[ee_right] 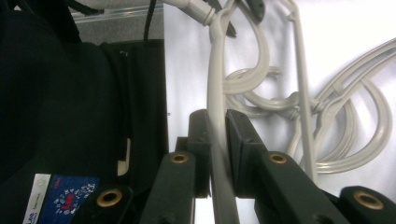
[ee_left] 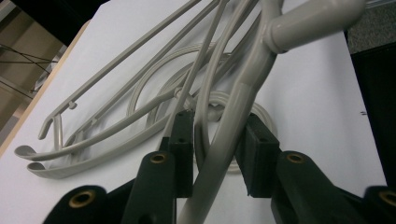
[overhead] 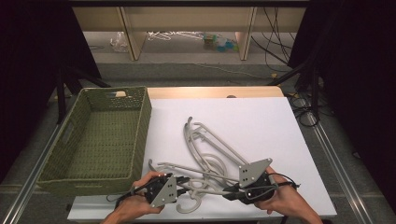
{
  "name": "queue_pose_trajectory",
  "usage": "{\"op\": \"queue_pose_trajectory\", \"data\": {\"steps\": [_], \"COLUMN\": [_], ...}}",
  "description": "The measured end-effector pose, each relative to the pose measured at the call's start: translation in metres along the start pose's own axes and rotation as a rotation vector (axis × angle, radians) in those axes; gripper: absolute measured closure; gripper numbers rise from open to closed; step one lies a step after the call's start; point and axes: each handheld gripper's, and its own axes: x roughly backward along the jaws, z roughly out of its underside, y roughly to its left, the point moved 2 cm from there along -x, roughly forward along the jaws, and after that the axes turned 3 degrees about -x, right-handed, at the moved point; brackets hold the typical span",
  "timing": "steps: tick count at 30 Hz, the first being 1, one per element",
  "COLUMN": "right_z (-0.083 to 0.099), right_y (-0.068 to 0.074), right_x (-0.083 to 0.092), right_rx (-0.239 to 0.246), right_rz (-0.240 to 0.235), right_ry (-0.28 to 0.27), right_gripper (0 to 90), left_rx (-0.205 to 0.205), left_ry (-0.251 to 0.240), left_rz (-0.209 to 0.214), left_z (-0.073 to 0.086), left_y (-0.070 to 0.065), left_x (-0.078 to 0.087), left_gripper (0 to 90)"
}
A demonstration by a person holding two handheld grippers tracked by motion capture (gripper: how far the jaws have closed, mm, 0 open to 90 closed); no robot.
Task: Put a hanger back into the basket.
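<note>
Several grey plastic hangers [overhead: 211, 145] lie tangled on the white table top [overhead: 261, 126]. One hanger [overhead: 203, 188] at the front spans the space between both grippers. My right gripper [overhead: 229, 191] is shut on its arm [ee_right: 215, 70], with the pads [ee_right: 200, 140] pressed tight against the bar. My left gripper [overhead: 185, 181] stands open around the same hanger [ee_left: 254, 74]. Its thick arm runs between the pads and leans on the right pad [ee_left: 257, 154]. A narrow gap shows beside the left pad. The hanger's hook [ee_left: 317, 18] looms close above the left gripper [ee_left: 218, 140].
A green woven basket [overhead: 145, 122] stands at the table's left with nothing in it. The table's front edge is just under the person's hands. Cables and shelf legs lie on the floor beyond the far edge. A dark garment [ee_right: 70, 93] hangs off the table's side.
</note>
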Motion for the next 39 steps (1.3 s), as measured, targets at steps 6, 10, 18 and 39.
{"op": "queue_pose_trajectory", "data": {"steps": [6, 10, 18, 39], "right_z": [0.000, -0.001, -0.009, -0.006], "right_y": [-0.005, -0.008, -0.011, -0.003], "right_x": [0.006, 0.008, 0.017, 0.027], "right_rx": [-0.030, -0.043, -0.097, -0.210], "right_rz": [0.053, 0.112, 0.244, 0.335], "right_ry": [-0.029, -0.058, -0.139, -0.357], "right_gripper": [75.1, 67.4, 48.3, 32.5], "left_rx": [-0.051, 0.008, 0.167, 0.648], "left_ry": [-0.018, -0.035, -0.026, -0.050], "left_rz": [-0.019, 0.000, 0.019, -0.025], "left_z": [-0.016, -0.025, -0.035, -0.023], "left_y": [0.003, 0.003, 0.007, 0.043], "left_x": [0.013, 0.017, 0.024, 0.058], "left_gripper": [74.0, 77.6, 78.8, 78.8]}}
